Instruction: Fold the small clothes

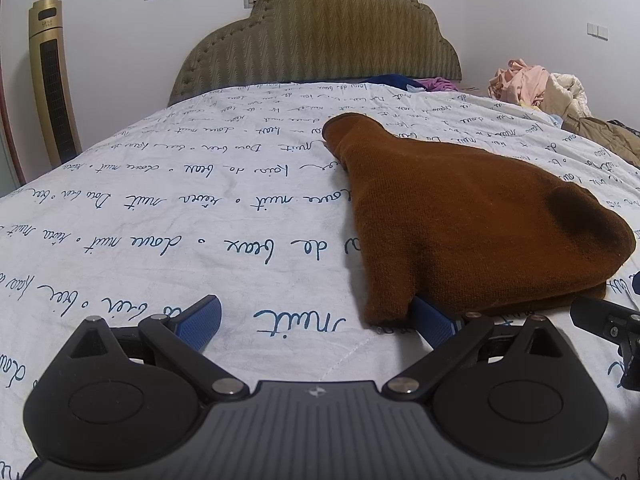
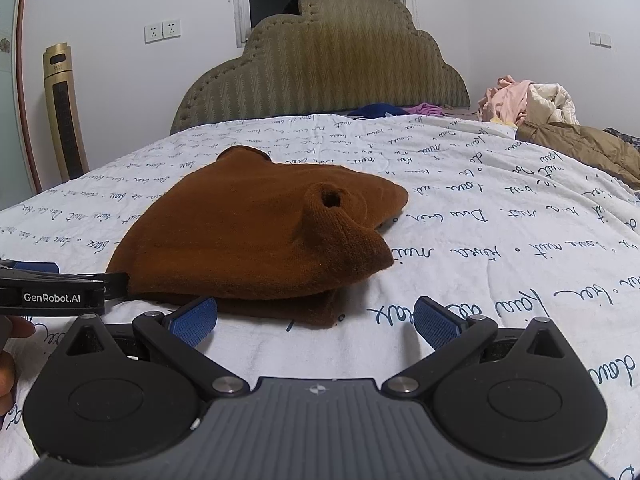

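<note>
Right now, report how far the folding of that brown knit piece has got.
Done: the brown sweater lies doubled on the bedspread, its near hem in two layers. In hand: nothing gripped; the left gripper and right gripper are both open at that hem. Left: one sleeve sits bunched on top, and the clothes pile by the headboard waits.

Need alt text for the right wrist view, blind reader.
A brown knit garment, partly folded, lies on a white bedspread printed with blue script, just ahead of the open right gripper. The left gripper reaches its left edge; a padded headboard and a clothes pile sit behind.
</note>
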{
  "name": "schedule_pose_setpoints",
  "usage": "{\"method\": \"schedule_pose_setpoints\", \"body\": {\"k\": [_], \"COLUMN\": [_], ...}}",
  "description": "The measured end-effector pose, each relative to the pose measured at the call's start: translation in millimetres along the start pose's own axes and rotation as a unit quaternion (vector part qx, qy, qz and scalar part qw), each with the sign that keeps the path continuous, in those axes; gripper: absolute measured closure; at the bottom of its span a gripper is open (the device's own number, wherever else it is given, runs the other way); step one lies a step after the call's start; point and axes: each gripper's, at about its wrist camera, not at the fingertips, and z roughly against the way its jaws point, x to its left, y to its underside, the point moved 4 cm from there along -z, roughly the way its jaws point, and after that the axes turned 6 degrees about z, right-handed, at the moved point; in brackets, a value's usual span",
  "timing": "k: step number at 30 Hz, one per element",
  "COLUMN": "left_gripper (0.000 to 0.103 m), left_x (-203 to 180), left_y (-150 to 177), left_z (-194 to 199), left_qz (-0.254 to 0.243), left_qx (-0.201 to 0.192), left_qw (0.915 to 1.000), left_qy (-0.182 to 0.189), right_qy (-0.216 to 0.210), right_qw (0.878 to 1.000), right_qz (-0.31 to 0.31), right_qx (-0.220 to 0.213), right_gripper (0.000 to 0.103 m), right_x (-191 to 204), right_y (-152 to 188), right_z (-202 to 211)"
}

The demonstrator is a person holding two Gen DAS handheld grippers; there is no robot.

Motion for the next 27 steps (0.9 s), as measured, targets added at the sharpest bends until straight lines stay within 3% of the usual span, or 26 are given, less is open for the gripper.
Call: {"method": "schedule_pose_setpoints", "body": {"k": [10,18,23,27], "left_gripper": [0.001,0.001,0.001,0.001], "left_x": [-0.3,4.7,4.4,4.9], "left_y": [-0.4,2.1,5.3,6.0], "left_z": [-0.2,5.4,17.1,22.5], "left_qz": [-0.007,-0.008,-0.013,-0.013], "left_qx": [0.001,0.03,0.042,0.047], "left_qw": [1.0,0.9995,0.999,0.9987], "left_qy": [-0.002,0.0,0.01,0.012], "right_qy": [0.001,0.024,-0.005,-0.002], "right_qw": [1.0,0.999,1.0,1.0], "right_qz": [-0.003,0.025,0.01,0.01], "right_qx": [0.002,0.01,0.023,0.02], "right_gripper": [0.0,0.0,0.0,0.0], "right_x": [-1.4,11.8,22.1,23.5], "right_y": [0.1,1.1,-0.5,-7.8], "right_z": [-0.6,9.3,22.6,33.5]}}
